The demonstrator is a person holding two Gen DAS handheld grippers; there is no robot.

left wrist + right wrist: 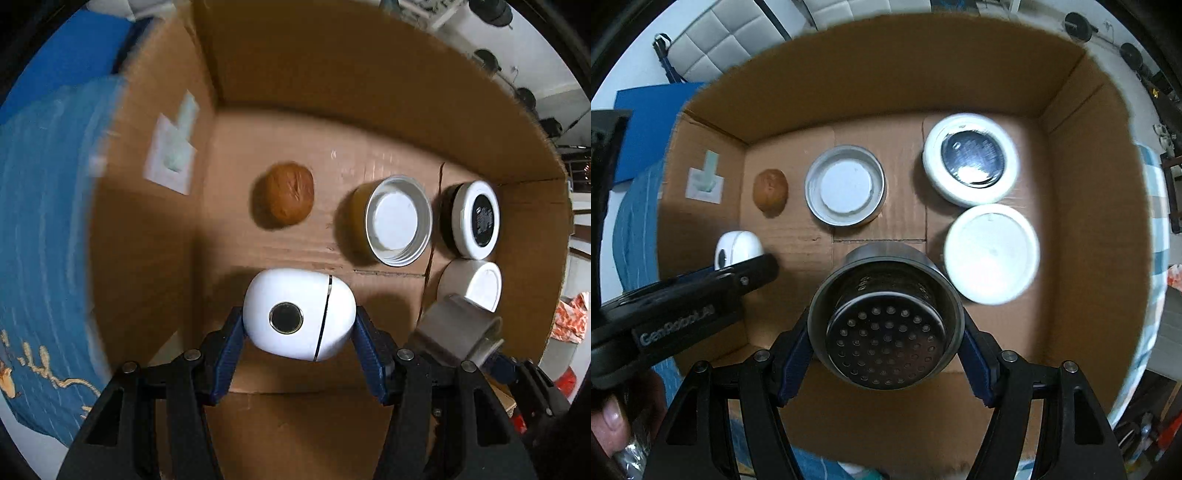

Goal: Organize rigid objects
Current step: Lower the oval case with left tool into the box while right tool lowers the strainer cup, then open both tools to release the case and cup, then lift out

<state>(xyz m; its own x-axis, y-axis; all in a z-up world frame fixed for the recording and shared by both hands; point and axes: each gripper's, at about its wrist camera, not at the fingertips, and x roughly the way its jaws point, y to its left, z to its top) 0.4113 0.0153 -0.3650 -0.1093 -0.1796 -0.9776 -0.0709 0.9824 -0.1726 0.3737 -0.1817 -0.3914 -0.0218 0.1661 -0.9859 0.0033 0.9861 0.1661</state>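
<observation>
My left gripper (299, 330) is shut on a white egg-shaped case (299, 314) with a dark round button, held over the near left of the cardboard box (332, 74). The same white case (737, 251) and the left gripper's black body show at the left of the right wrist view. My right gripper (886, 332) is shut on a metal strainer cup (886, 328) with a perforated bottom, over the box's near middle. On the box floor lie a brown ball (290, 199), a metal lid (399, 221), a white-rimmed black jar (476, 219) and a white lid (991, 253).
A white label (171, 147) sticks to the box's left wall. A blue patterned cloth (44, 221) lies outside the box on the left. A person's thumb (609, 421) shows at the lower left. A white padded seat (720, 40) stands beyond the box.
</observation>
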